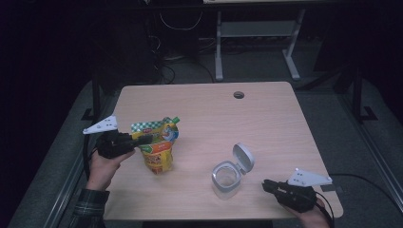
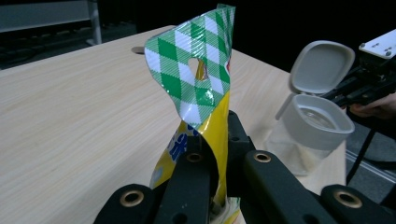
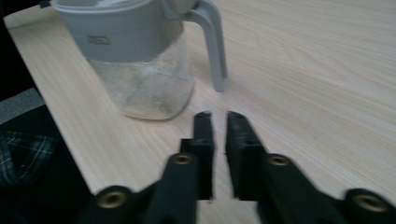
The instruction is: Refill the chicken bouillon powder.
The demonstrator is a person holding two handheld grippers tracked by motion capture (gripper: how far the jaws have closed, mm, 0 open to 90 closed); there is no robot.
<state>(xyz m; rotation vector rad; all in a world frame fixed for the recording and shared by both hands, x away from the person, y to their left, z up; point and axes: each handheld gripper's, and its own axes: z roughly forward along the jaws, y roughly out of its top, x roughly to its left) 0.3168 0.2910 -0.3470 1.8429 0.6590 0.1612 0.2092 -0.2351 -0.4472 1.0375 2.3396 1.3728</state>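
Left tongs [image 2: 212, 154] clamped on refill pouch [image 1: 159, 145]; right tongs [image 3: 219, 122] together, empty. Risk: pouch slipping, missing open jar [image 1: 225, 179].

In the left gripper view the tongs' jaws are covering the lower part of the pouch [image 2: 205, 93], and the bottom edge is cutting off its base. The print on the pouch is showing too small to read in the high view. In the right gripper view the top edge is cutting off the jar [image 3: 140, 60] at its rim, hiding its lid, and the embossed mark on its grey collar is staying too blurred to read. In the high view the bottom edge is cropping the right hand [image 1: 313, 219] and both forearms.
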